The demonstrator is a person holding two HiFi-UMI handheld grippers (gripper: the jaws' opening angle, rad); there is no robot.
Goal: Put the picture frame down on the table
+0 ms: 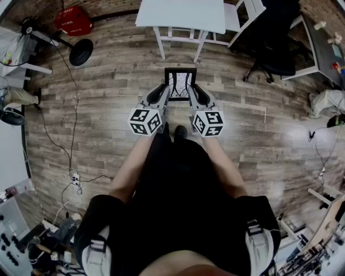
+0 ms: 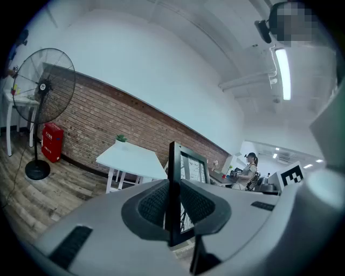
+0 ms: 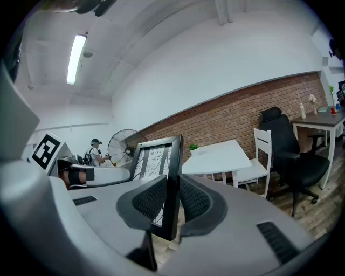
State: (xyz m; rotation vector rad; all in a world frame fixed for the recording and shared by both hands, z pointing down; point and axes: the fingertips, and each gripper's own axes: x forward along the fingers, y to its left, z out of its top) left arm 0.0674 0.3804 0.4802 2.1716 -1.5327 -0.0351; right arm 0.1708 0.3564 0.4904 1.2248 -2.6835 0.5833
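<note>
Black picture frame (image 1: 180, 85) hangs over the floor (image 1: 108, 102), pinched on either side by the left gripper (image 1: 161, 96) and right gripper (image 1: 198, 96), not yet at the white table (image 1: 180, 16).

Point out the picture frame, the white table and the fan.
picture frame (image 1: 180, 84): head view, middle of its glass.
white table (image 1: 180, 13): head view, bare top.
fan (image 2: 44, 86): left gripper view, cage centre.

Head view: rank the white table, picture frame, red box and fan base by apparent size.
Largest: white table.
Next: picture frame and red box look about alike; the frame is nearer the camera, so I leave them unranked.
Smallest: fan base.
</note>
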